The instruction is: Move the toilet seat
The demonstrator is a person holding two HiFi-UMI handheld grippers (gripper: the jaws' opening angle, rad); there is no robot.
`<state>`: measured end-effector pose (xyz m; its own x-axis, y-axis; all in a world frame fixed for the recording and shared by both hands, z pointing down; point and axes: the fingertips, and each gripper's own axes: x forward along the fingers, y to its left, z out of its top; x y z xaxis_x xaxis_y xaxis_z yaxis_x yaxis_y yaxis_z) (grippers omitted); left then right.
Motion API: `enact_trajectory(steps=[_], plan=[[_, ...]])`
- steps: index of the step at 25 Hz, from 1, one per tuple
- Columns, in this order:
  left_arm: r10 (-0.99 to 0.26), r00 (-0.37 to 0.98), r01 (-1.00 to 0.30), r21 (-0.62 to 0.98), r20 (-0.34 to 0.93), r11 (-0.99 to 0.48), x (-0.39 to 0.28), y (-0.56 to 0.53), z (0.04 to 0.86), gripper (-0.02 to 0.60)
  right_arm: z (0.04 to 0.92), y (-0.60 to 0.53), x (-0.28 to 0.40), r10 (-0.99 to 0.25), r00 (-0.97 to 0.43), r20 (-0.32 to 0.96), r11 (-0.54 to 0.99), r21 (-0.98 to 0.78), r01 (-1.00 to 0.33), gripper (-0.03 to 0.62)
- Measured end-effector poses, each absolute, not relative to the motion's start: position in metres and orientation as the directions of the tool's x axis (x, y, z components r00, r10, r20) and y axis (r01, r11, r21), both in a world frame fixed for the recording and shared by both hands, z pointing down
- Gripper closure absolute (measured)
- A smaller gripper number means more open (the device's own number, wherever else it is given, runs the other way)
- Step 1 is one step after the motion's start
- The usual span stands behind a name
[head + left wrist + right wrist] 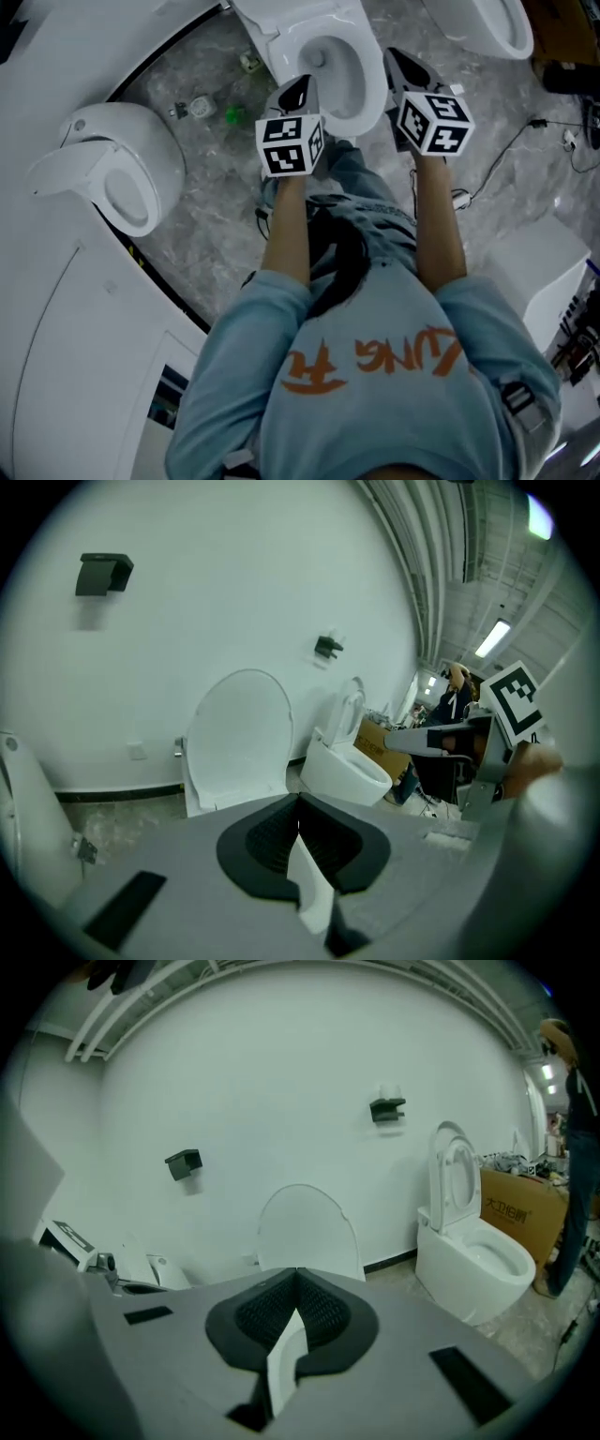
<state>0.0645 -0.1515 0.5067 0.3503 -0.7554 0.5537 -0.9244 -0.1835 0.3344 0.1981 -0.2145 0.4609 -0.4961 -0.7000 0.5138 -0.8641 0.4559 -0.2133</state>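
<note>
Head view: left gripper and right gripper over toilet, either side of bowl.
Left gripper view: jaws together, empty; seat upright against wall ahead.
Right gripper view: jaws together, empty; seat upright ahead.

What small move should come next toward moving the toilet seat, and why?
Probably open the jaws first: the left gripper and right gripper are shut and empty, apart from the toilet seat, which stands upright, so neither can grip its edge.
</note>
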Motion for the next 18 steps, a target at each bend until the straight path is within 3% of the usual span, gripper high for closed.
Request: enact_trajectory(steps=[4,10,18], plan=[[-0.7,0.346,-0.929,0.331,0.625,-0.163,0.1,-0.128,0.544,0.58,0.507,-0.196,0.217,-0.63,-0.533,0.565,0.47,-0.27,-0.841,0.595],[-0.599,0.4,-0.916,0.277,0.694,-0.292,0.148,-0.114,0.588,0.58,0.558,-0.178,0.234,-0.538,-0.589,0.603,0.536,-0.296,-0.791,0.595],[-0.464,0.433,-0.889,0.28,0.773,-0.363,0.161,-0.089,0.674,0.579,0.642,-0.162,0.23,-0.333,-0.667,0.666,0.717,-0.281,-0.638,0.595]])
